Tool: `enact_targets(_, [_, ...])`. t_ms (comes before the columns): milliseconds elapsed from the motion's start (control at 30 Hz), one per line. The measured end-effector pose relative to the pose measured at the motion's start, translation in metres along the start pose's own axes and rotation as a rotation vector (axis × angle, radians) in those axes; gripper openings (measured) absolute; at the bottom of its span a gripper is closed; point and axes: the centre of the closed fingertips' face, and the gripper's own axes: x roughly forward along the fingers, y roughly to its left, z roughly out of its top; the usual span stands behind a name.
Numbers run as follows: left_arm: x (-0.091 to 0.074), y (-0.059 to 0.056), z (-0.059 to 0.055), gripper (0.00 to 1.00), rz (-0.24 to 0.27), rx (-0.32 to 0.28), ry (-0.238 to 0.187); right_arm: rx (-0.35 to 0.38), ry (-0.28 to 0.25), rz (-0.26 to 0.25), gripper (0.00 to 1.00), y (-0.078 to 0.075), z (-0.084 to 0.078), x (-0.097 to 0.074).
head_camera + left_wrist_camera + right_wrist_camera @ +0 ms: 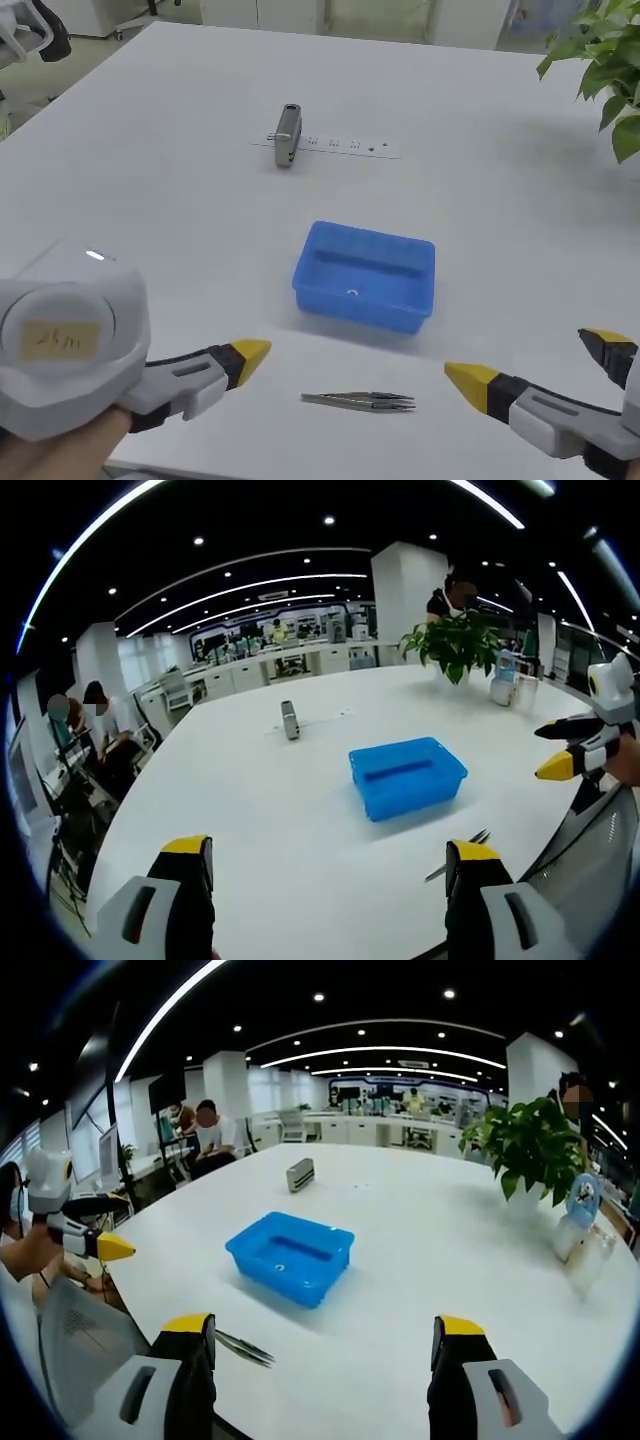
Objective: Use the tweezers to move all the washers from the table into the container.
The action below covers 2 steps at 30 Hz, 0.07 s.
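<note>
Tweezers: thin, silver-grey tweezers (pixel 358 401) lie flat on the white table (pixel 150 200), with no gripper touching them. Which end is the tips is hard to tell.
Tweezers' place: near the table's near edge, just in front of the bin (pixel 365 275) and between the two grippers.
Bin: blue, rectangular, open-topped and upright, at mid-table. One small pale ring (pixel 352 293) lies on its floor.
Far items: a few small dark specks sit in a row on a pale strip (pixel 340 146), too small to tell whether they are washers. A grey metal block (pixel 288 135) stands at the strip's left end.
Left gripper: left gripper (pixel 328 850) has its yellow-tipped jaws spread wide with nothing between them. It hovers low over the near edge, left of the tweezers.
Right gripper: right gripper (pixel 538 360) is also spread wide and holds nothing. It sits right of the tweezers, apart from them.
Edges: the near table edge runs close under both grippers. The far edge lies well beyond the strip.
Open room: bare tabletop runs between bin and strip, and on both sides of the bin.
Right far corner: a leafy plant (pixel 600 70) stands well away from the bin.
</note>
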Motion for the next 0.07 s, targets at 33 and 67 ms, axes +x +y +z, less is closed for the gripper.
enact_targets(33, [-0.0001, 0.0002, -0.0005, 0.99, 0.001, 0.0, 0.003, -0.003, 0.001, -0.002, 0.88, -0.0006, -0.0003, 0.0002])
enact_targets(67, [-0.0001, 0.0005, -0.0006, 0.99, 0.002, 0.0, 0.003, -0.004, 0.001, -0.003, 0.88, -0.0008, -0.0004, 0.0003])
